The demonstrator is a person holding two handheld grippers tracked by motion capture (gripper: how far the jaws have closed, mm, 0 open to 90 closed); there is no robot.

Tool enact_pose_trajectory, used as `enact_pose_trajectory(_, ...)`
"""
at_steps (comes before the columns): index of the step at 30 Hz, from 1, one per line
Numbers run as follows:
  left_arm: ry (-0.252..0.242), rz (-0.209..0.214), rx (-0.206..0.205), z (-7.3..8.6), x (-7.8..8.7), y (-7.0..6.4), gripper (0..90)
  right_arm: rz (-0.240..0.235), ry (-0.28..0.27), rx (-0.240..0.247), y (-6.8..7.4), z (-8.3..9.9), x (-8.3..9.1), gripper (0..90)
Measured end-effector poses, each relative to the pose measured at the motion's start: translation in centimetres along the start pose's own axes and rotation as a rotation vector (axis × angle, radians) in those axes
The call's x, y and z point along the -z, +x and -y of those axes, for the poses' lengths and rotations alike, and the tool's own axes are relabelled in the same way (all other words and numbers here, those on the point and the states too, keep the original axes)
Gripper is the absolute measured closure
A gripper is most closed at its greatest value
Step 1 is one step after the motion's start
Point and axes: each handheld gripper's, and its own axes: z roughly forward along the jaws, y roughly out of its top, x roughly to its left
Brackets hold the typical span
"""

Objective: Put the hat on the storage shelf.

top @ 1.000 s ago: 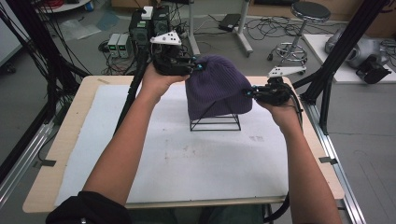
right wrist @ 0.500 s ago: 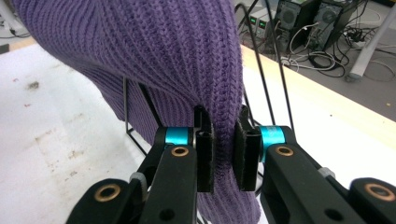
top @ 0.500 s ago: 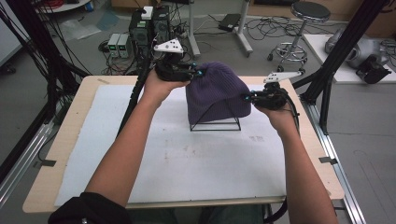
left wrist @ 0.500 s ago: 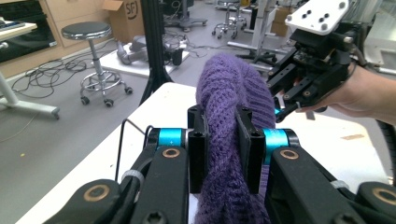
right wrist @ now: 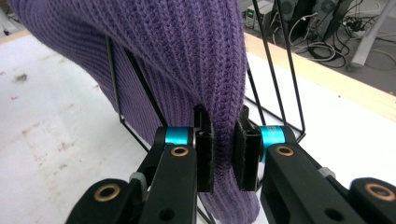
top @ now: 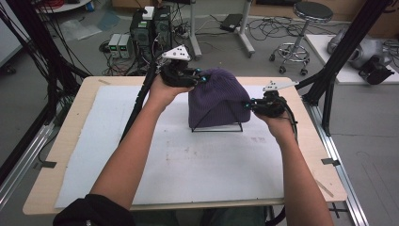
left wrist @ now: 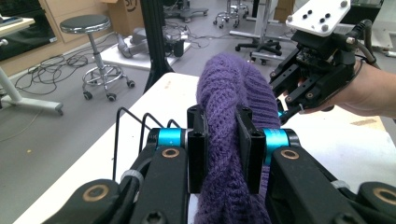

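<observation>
Purple knit beanie (top: 215,99) sits draped over black wire stand (top: 217,127) on white mat (top: 188,160), toward 12 o'clock of table (top: 70,122). Left gripper (top: 200,77) clenches knit at hat's 10 o'clock; right gripper (top: 248,104) clamps fabric at 3 o'clock.

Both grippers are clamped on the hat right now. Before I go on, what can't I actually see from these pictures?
- Wire stand, high view: the purple hat covers its upper part; the top is hidden.
- Hat's rim, left gripper view: cut off by the bottom edge, behind the jaws.
- Hat's far side, right gripper view: hidden by its own folds.
- Table's near edge, high view: partly behind the person's forearms.
</observation>
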Motion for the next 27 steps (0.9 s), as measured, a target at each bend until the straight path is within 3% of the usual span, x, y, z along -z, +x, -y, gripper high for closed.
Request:
enact_pose_trajectory(14, 0.041, -0.013, -0.049, -0.4, -1.8, -0.2, 76.9, -0.002, 0.005, -0.037, -0.7, 2.5, -0.8, 81.6)
enact_pose_trajectory(27, 0.057, -0.002, -0.048, -0.1, -3.0, 0.1, 76.3, -0.007, 0.009, -0.052, -0.9, 3.9, -1.2, 81.6)
